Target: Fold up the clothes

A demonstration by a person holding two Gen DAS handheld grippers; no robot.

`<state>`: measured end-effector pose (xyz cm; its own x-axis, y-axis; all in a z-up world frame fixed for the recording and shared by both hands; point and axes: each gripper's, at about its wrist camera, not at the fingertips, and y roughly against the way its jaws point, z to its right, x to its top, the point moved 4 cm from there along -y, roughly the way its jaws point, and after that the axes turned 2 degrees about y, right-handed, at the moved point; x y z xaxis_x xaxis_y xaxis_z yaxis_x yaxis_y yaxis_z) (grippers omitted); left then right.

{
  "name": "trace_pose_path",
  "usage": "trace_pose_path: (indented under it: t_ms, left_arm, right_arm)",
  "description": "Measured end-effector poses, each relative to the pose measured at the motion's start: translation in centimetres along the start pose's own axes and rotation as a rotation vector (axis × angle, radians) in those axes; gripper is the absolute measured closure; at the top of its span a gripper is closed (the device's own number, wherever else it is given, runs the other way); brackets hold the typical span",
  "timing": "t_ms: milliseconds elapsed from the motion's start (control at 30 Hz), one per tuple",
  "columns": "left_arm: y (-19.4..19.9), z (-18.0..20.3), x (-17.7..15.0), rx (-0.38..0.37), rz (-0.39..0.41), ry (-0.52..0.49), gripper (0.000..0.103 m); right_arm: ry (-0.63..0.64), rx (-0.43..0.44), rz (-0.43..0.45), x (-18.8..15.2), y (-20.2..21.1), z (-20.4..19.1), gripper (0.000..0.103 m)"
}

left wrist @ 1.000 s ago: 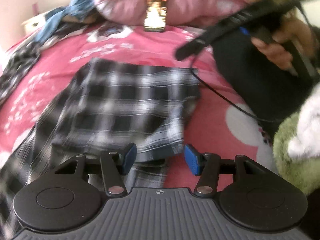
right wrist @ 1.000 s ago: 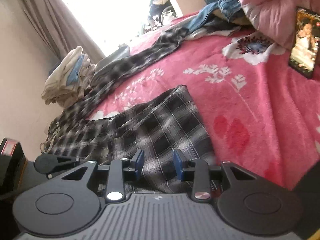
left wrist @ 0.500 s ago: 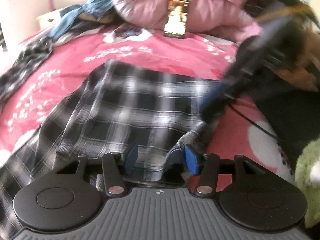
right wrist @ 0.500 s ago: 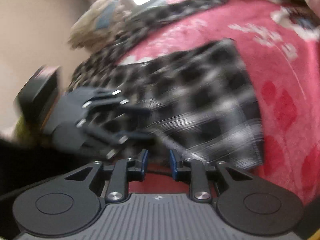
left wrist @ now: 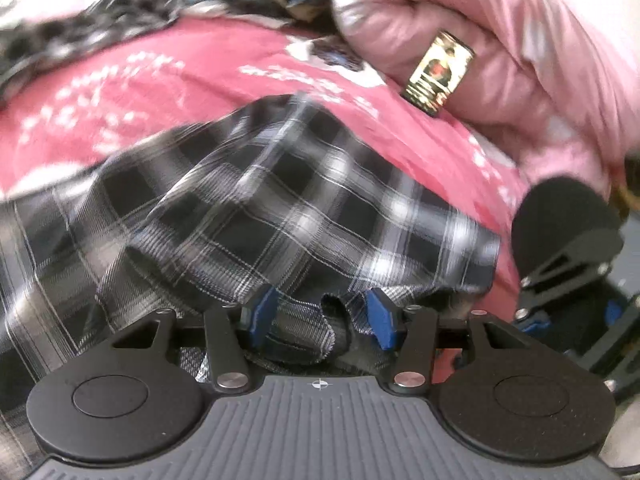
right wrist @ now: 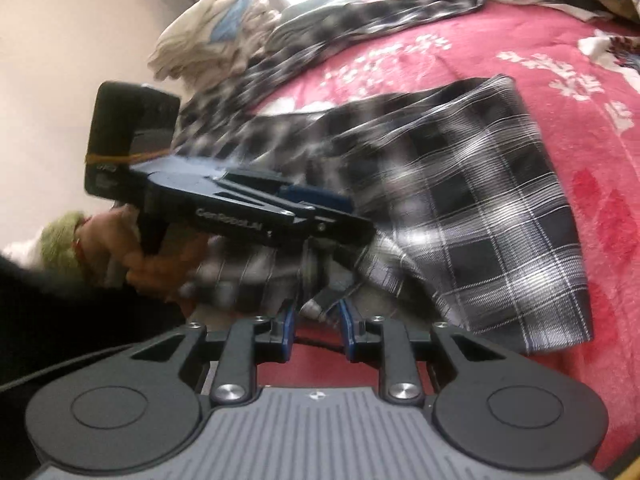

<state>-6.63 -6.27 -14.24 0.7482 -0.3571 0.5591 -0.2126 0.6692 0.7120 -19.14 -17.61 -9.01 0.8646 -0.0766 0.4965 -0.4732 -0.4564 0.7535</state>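
Garment: plaid shirt point(left wrist: 280, 200), black, grey and white check, lies spread on the pink floral blanket point(left wrist: 140, 80) with its hem bunched at the blanket's near edge, where I hold both grippers.
Handling: thin woven cloth, I judge it light, limp and quick to slide over the plush blanket; it will sag wherever it is not held, so two spaced holds along the hem suit it best.
Left gripper: left gripper point(left wrist: 320, 316) has its blue pads spread, with a rumpled tongue of the hem standing between them and not pinched.
Right gripper: right gripper point(right wrist: 318, 330) has its pads fairly close, a grey corner of the shirt poking up between them; whether they bite it I cannot tell.
Hold points: I would take the doubled hem edge, thicker and less slippery than the single layer further in.
Textures: shirt shows fine twill ribbing and soft creases; blanket is fleecy with white flower prints; the pink quilt point(left wrist: 500, 40) at the far edge is puffy and smooth.
Other things: a phone point(left wrist: 438, 72) leans on the quilt; a second plaid garment point(right wrist: 360, 28) trails along the blanket's far-left edge toward a pile of pale folded clothes point(right wrist: 212, 44).
Focus: both views are smeared, so fine edges are uncertain.
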Motion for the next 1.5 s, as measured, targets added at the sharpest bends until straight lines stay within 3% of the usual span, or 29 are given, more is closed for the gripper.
trace_pose_path:
  t_ms: [200, 433, 633, 733, 833, 933, 1233, 1333, 1500]
  left_arm:
    - [-0.3, -0.9, 0.5, -0.023, -0.012, 0.101, 0.052]
    - [-0.4, -2.0, 0.9, -0.057, -0.033, 0.214, 0.052]
    - [-0.4, -2.4, 0.9, -0.07, -0.036, 0.247, 0.052]
    - [-0.4, -2.5, 0.9, -0.071, -0.036, 0.252, 0.052]
    - [-0.4, -2.5, 0.8, -0.074, -0.035, 0.252, 0.052]
    - [-0.4, -2.5, 0.9, -0.077, -0.032, 0.25, 0.052]
    - [-0.3, -2.6, 0.9, -0.088, -0.023, 0.246, 0.052]
    - [-0.2, -2.8, 0.9, -0.097, -0.024, 0.261, 0.052]
    - [-0.2, -3.0, 0.9, -0.102, -0.017, 0.278, 0.052]
  right_arm:
    - [-0.049, -0.067, -0.021, 0.5, -1.4, 0.6, 0.075]
    - [-0.145, -0.124, -0.04, 1.1, -3.0, 1.0, 0.064]
    - [-0.166, -0.186, -0.068, 1.3, -4.5, 0.8, 0.064]
    - [-0.12, -0.223, -0.081, 1.3, -5.0, 0.5, 0.068]
    - [-0.106, -0.248, -0.076, 1.1, -4.6, 0.7, 0.087]
    - [-0.121, -0.234, -0.065, 0.8, -3.7, 1.0, 0.096]
    - [-0.025, -0.156, -0.021, -0.6, -0.1, -2.3, 0.096]
    - [0.037, -0.132, -0.066, -1.9, -1.0, -3.7, 0.096]
    - [0.061, -0.066, -0.211, -4.3, -3.0, -4.9, 0.094]
